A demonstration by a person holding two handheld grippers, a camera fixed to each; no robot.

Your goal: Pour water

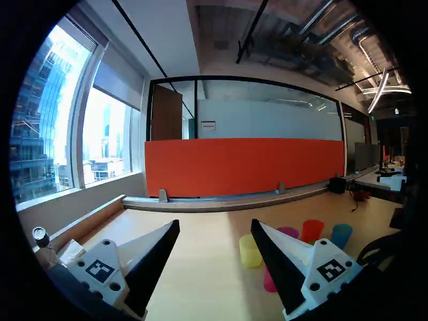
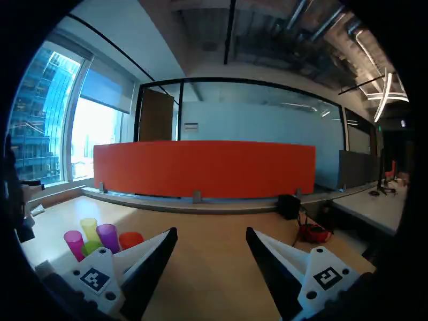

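Several coloured plastic cups stand in a cluster on the wooden desk (image 1: 203, 267). In the left gripper view a yellow cup (image 1: 250, 250), a purple cup (image 1: 289, 231), an orange cup (image 1: 312, 230) and a blue cup (image 1: 341, 235) stand right of centre. A pink cup (image 1: 269, 281) is partly hidden behind the right finger. My left gripper (image 1: 214, 221) is open and holds nothing, just left of the cups. In the right gripper view the yellow cup (image 2: 89, 227), purple cup (image 2: 108, 237), pink cup (image 2: 74, 243), green cup (image 2: 91, 247) and orange cup (image 2: 130, 239) stand at lower left. My right gripper (image 2: 210, 230) is open and holds nothing.
An orange partition (image 1: 243, 166) runs along the desk's far edge, with windows (image 1: 48, 139) on the left. A black box (image 2: 289, 206) and a red object (image 2: 313, 232) lie at the far right of the desk. A small white box (image 1: 72, 249) lies near the window ledge.
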